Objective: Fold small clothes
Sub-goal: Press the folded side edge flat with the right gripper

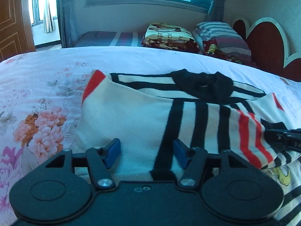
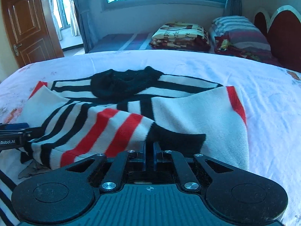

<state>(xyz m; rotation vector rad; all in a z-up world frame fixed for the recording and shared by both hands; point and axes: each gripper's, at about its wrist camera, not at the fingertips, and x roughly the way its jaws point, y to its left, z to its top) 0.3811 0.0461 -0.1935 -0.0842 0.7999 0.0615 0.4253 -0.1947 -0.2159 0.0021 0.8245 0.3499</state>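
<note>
A small white knit sweater point(image 1: 131, 113) with black and red stripes and a black collar point(image 1: 203, 84) lies on the bed, both sleeves folded over its body. My left gripper point(image 1: 146, 150) is open, its blue pads point(image 1: 112, 151) standing either side of the sweater's near hem. My right gripper point(image 2: 149, 155) has its pads almost together at the black cuff point(image 2: 176, 139) of the red-striped sleeve point(image 2: 112, 128); whether cloth is pinched is hidden. The right gripper also shows in the left wrist view point(image 1: 282, 139) at the right edge. The left one shows in the right wrist view point(image 2: 15, 133).
The sweater rests on a white floral bedsheet point(image 1: 37, 103). Another striped garment point(image 1: 289, 197) lies under its near edge. Folded blankets point(image 2: 180, 35) and a striped pillow point(image 2: 239, 32) sit at the far side by a red headboard point(image 2: 286, 37). A wooden door point(image 2: 26, 26) stands left.
</note>
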